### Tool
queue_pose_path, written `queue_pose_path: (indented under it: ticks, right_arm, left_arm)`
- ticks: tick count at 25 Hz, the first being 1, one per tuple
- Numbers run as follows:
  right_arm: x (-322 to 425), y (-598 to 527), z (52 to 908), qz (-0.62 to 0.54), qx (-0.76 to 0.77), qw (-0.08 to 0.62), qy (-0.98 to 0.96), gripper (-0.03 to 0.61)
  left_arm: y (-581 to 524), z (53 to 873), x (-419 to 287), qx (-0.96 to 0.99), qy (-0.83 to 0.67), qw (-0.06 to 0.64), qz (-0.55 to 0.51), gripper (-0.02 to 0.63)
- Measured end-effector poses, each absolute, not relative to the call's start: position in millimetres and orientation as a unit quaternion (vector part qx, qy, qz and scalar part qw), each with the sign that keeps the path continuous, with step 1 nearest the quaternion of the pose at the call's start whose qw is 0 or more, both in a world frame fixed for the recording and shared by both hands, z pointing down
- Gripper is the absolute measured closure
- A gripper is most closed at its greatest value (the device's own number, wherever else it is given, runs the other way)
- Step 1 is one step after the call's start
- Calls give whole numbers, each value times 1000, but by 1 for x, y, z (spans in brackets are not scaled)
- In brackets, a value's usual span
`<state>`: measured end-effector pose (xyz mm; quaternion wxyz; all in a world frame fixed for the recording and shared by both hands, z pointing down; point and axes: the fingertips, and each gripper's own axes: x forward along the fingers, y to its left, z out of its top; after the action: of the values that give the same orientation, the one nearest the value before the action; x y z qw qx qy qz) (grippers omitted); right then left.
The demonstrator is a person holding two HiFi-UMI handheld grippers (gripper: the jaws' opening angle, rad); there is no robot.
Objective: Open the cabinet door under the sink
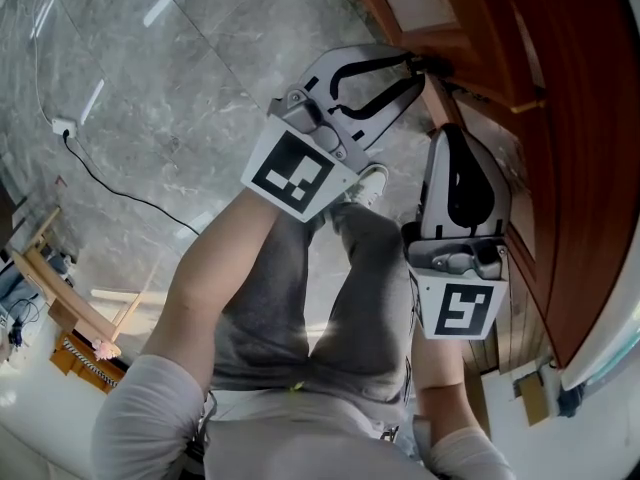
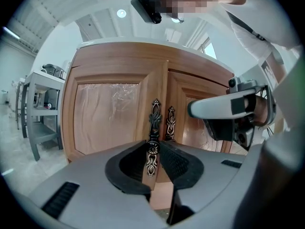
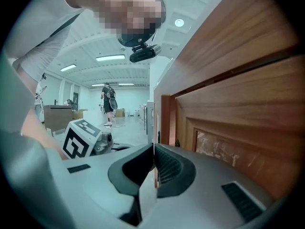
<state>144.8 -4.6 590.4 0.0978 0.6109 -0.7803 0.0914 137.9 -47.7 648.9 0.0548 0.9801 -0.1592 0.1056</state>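
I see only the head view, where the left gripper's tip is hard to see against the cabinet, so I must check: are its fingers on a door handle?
Observer: Yes. The left gripper has its fingers closed on the dark ornate handle of the left door.
Operator: Is there a second handle?
Observer: Yes, a matching handle sits just right of it, on the right door, untouched.
Operator: Does the right gripper hold anything?
Observer: No. The right gripper has its fingers together, nothing between them.
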Motion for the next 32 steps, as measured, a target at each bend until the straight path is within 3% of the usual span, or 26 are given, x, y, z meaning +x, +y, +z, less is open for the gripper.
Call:
queue_pose_path:
  ticks: [32]
  right_arm:
    - [150, -47, 613, 70, 660, 161, -730, 544]
  left_arm:
    - [-42, 651, 106, 984, -131, 52, 111, 523]
